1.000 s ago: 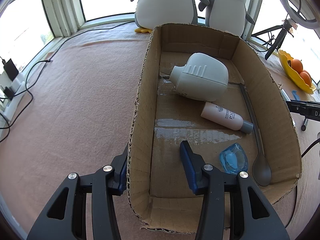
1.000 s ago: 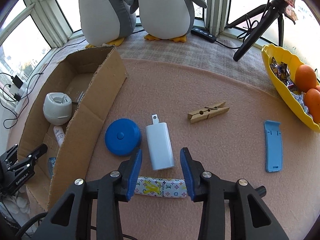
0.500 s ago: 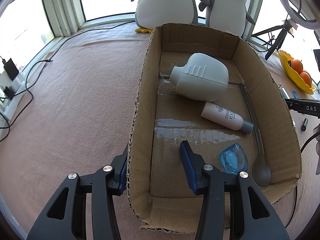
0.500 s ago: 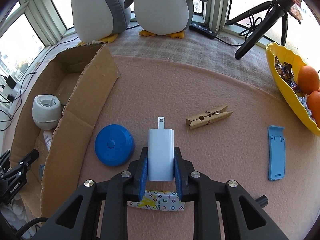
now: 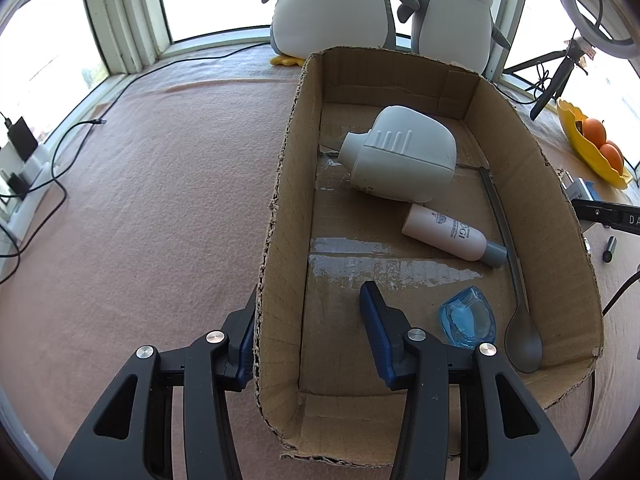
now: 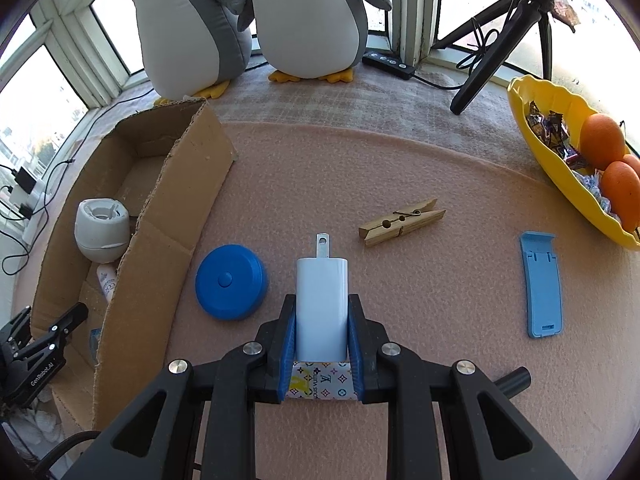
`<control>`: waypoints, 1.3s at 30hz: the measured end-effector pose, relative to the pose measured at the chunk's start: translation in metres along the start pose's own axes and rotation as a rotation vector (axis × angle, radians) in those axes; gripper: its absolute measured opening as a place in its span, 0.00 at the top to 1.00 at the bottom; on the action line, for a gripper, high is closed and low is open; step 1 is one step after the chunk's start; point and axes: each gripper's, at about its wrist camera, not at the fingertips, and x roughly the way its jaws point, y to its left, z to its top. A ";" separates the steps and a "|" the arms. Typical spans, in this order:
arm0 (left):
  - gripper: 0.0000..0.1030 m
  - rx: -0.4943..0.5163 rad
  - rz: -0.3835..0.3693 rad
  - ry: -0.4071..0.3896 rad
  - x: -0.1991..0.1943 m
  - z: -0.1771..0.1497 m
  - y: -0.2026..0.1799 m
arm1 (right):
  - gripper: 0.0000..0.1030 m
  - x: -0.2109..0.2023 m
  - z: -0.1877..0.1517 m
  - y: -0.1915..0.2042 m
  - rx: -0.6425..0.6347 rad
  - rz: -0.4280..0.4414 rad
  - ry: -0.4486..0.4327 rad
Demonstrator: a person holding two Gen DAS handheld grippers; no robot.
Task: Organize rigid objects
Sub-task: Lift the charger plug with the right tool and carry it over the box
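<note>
The white charger (image 6: pixel 321 312) sits clamped between the blue pads of the right hand-held gripper (image 6: pixel 321 330), its metal prong pointing away from the camera; whether it is clear of the pink table (image 6: pixel 400 160) cannot be told. Directly beneath the pads lies a patterned strip (image 6: pixel 320 384). Just left of the charger rests a blue round disc (image 6: pixel 230 282), near but not touching. Ahead and to the right lie a wooden clothespin (image 6: pixel 402 222) and, well apart, a light-blue flat holder (image 6: pixel 541 284). The stretch of table between charger and clothespin is bare felt.

Farther left stands the cardboard box (image 5: pixel 288 152), its right wall rising just beside the disc. The left hand-held gripper (image 5: pixel 308 336) is spread wide and holds nothing, one finger outside the box's left wall and the other inside. On the box floor lie a white jug (image 5: pixel 400 156) on its side, a pale tube (image 5: pixel 448 232), a grey spoon (image 5: pixel 520 332) along the right wall, and a small blue clear case (image 5: pixel 468 316). The near-left floor is open. A yellow bowl (image 6: pixel 560 184) of oranges sits at the far right edge, and two plush penguins (image 6: pixel 312 16) stand by the window.
</note>
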 end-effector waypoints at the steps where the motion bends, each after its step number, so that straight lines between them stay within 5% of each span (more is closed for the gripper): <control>1: 0.55 0.000 0.000 0.000 0.000 0.000 0.000 | 0.80 -0.002 0.000 0.000 0.001 0.000 -0.003; 25: 0.55 0.000 0.000 0.000 0.000 0.000 0.000 | 0.80 -0.068 0.004 0.055 -0.071 0.105 -0.117; 39: 0.56 -0.002 -0.001 -0.001 0.000 0.000 0.002 | 0.80 -0.057 0.000 0.111 -0.142 0.163 -0.101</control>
